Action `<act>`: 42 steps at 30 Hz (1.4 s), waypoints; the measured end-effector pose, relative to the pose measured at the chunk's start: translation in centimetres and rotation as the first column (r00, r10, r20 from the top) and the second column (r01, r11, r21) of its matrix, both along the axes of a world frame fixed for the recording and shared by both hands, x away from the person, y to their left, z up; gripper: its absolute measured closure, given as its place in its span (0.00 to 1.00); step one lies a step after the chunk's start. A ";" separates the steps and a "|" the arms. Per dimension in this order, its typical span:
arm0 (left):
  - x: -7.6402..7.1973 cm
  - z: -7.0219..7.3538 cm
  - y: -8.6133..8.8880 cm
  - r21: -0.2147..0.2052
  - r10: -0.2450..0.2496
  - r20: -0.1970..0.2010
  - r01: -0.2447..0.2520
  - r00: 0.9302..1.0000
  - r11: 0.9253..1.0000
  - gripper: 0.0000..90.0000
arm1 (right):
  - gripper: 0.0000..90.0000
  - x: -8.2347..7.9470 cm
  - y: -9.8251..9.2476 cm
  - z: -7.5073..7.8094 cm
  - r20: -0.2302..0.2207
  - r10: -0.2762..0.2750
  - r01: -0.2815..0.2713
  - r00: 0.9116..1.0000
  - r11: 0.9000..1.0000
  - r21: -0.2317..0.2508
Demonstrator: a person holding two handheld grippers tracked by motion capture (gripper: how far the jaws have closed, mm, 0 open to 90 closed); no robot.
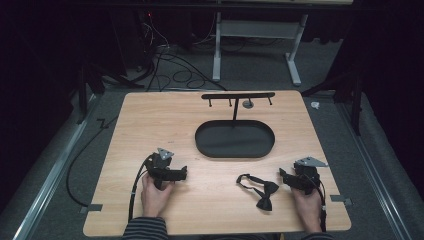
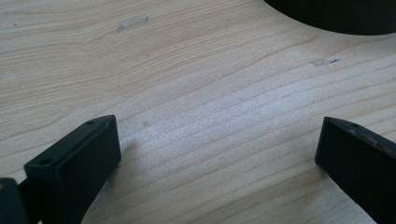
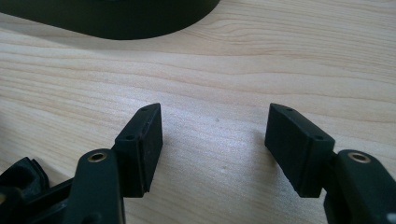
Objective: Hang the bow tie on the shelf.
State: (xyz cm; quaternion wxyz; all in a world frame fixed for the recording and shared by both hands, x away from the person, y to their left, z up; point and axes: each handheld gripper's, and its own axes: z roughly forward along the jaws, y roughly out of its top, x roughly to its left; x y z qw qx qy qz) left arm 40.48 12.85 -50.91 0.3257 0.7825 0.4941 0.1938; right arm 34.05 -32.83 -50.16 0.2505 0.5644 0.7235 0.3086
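Note:
A black bow tie (image 1: 262, 190) with its strap lies on the wooden table (image 1: 150, 125) near the front, just left of my right gripper (image 1: 283, 176). A black oval tray (image 1: 234, 140) sits mid-table, and a T-shaped black rack (image 1: 237, 96) with small pegs rises from its far side. My left gripper (image 1: 184, 172) rests on the table front left, held by a hand. In the left gripper view the left gripper (image 2: 217, 135) is open over bare wood. The right gripper (image 3: 212, 121) is open too, with nothing between its jaws. The tray's rim (image 3: 140, 23) lies ahead of it.
A small round metal grommet (image 1: 247, 104) is set in the table behind the rack. Cables trail from each gripper off the front edge. Beyond the table are grey carpet, loose cables and a desk frame (image 1: 257, 45).

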 end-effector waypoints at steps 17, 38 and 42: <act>0.0 0.0 0.1 -0.001 -0.007 0.000 0.007 1.000 1.000 0.01 | 0.46 0.0 0.1 0.0 0.000 0.011 -0.011 1.000 1.000 0.003; 0.0 0.0 0.1 0.001 -0.010 -0.001 0.010 1.000 1.000 0.01 | 0.47 0.0 0.2 0.0 -0.002 -0.002 0.002 1.000 1.000 0.001; -0.1 0.0 0.1 0.001 -0.010 -0.001 0.010 1.000 1.000 0.01 | 0.47 0.0 0.3 0.0 0.000 -0.005 0.005 1.000 1.000 0.001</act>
